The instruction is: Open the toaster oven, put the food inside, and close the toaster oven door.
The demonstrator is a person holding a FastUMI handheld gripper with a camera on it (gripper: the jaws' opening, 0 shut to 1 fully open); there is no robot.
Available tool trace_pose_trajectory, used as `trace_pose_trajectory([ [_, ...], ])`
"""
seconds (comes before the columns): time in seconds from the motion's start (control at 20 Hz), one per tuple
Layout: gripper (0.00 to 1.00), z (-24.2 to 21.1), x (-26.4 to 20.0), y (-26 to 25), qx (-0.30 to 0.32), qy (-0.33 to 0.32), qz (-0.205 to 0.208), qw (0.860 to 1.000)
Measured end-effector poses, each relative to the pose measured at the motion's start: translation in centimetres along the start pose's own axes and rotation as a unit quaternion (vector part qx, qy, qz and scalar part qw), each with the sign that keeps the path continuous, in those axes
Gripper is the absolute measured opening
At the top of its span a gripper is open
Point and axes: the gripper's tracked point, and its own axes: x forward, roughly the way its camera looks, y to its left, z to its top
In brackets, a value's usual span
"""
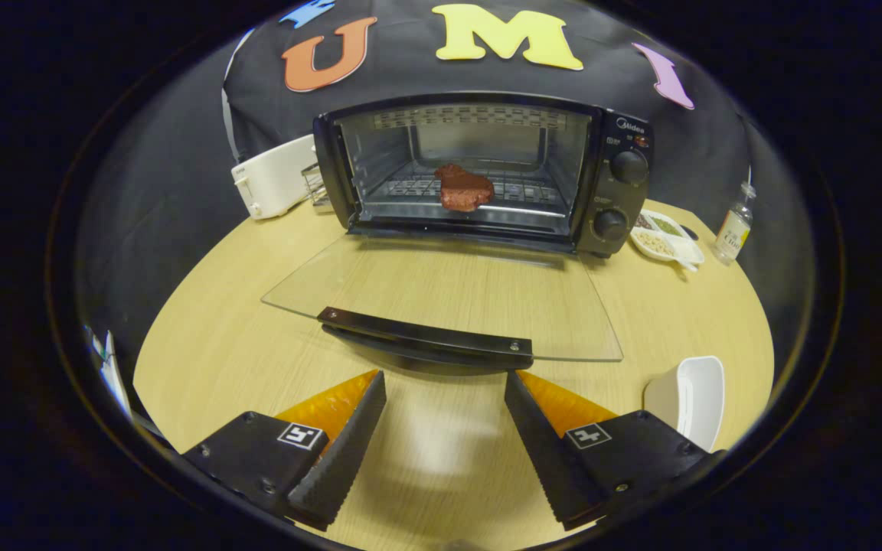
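Pale wooden desk carries the toaster oven at its far side, its glass door folded down flat. Inside, on the rack, lies the reddish food. Level just near of the door handle, the tool stands open, gripping nothing.

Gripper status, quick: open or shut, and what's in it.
Gripper: open, holding nothing; fingers spread just short of the door handle of the open toaster oven.
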Motion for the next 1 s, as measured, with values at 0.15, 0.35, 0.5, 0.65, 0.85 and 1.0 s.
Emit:
trace_pose_trajectory([
  [0.15,1.0,1.8,-1.0,-0.1,-0.003,-0.013,-0.003,1.0],
  [0.35,1.0,4.8,-2.0,-0.9,0.002,-0.031,0.003,1.0],
  [0.5,1.0,7.5,-2.7,-0.9,0.008,-0.043,0.01,0.999],
  [0.65,1.0,10.6,-3.0,-1.1,0.008,-0.058,0.013,0.998],
  [0.85,1.0,14.7,-2.9,-1.3,0.002,-0.081,0.013,0.997],
  [1.0,1.0,16.6,-3.4,-1.4,-0.001,-0.099,0.017,0.995],
])
